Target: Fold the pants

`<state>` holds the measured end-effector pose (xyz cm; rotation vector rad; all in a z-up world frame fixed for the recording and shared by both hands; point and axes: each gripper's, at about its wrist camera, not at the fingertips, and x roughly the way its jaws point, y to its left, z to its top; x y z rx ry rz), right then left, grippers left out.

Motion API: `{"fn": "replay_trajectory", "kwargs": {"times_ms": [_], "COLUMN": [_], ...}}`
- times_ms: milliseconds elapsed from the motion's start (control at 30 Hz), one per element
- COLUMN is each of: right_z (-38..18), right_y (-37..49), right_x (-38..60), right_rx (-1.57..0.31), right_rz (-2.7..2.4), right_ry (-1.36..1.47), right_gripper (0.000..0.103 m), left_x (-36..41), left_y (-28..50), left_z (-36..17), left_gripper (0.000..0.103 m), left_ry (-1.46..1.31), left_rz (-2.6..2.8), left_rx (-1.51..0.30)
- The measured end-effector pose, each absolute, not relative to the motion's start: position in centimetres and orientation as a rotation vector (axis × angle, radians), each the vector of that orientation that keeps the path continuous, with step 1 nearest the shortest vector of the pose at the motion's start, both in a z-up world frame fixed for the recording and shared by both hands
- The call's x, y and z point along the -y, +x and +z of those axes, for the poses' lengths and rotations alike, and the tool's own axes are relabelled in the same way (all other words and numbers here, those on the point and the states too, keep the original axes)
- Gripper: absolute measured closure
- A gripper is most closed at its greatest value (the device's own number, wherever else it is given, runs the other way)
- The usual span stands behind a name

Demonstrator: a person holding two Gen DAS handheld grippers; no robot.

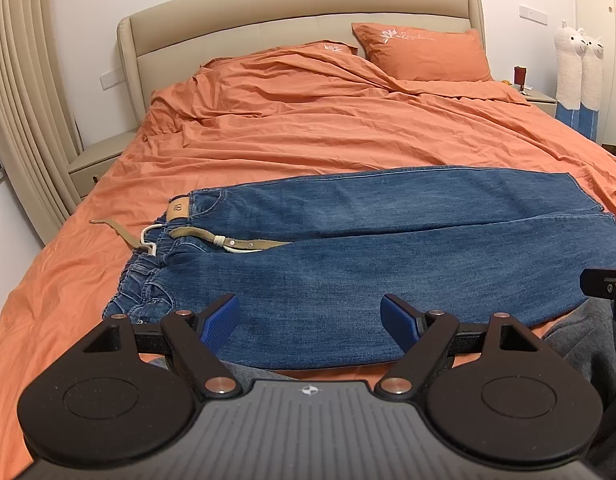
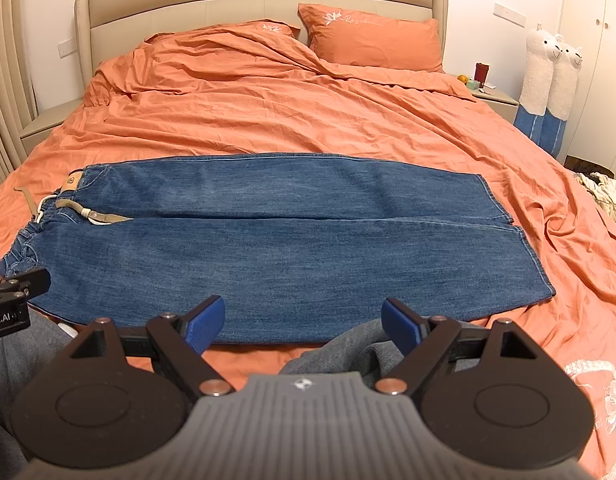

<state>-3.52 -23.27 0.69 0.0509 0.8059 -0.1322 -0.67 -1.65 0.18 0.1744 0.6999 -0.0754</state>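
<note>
Nearest the cameras, both grippers hang over the foot of the bed, empty: the left gripper has its blue-padded jaws spread wide above the near edge of the jeans, and the right gripper shows the same wide gap, one pad over denim, the other over a crumpled grey garment at the bed's edge. Neither pad is touching cloth, as far as these views tell.

Just beyond, the blue jeans lie flat across the orange duvet, waistband to the left, hems to the right, the two legs side by side and unfolded. A tan belt trails from the waistband, with a white drawstring looped beside it.

Further back, rumpled bedding, then an orange pillow against the beige headboard. Off to the right, a nightstand with small items, and two plush alpacas standing by the wall.
</note>
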Motion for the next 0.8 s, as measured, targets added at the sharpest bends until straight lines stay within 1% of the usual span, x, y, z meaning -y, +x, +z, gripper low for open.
{"fn": "replay_trajectory", "kwargs": {"times_ms": [267, 367, 467, 600, 800], "right_z": [0.9, 1.0, 0.4, -1.0, -4.7], "right_y": [-3.5, -3.2, -2.3, 0.0, 5.2], "right_x": [23.2, 23.2, 23.8, 25.0, 25.9], "right_rx": [-0.806, -0.794, -0.759, -0.682, -0.674], "right_rz": [-0.130, -0.109, -0.057, -0.024, 0.047], "right_ry": [0.051, 0.048, 0.063, 0.061, 0.108], "right_gripper": [0.021, 0.021, 0.021, 0.021, 0.021], "left_x": [2.0, 1.2, -1.5, -5.7, -14.0], "left_y": [-0.6, 0.2, 1.6, 4.5, 11.6], "left_z": [0.1, 0.0, 0.3, 0.7, -0.5], "left_gripper": [0.009, 0.013, 0.016, 0.017, 0.018], "left_ry": [0.177, 0.166, 0.141, 0.142, 0.050], "left_rz": [-0.086, -0.116, -0.119, -0.077, -0.057], "left_rx": [-0.705, -0.721, -0.736, -0.735, -0.799]}}
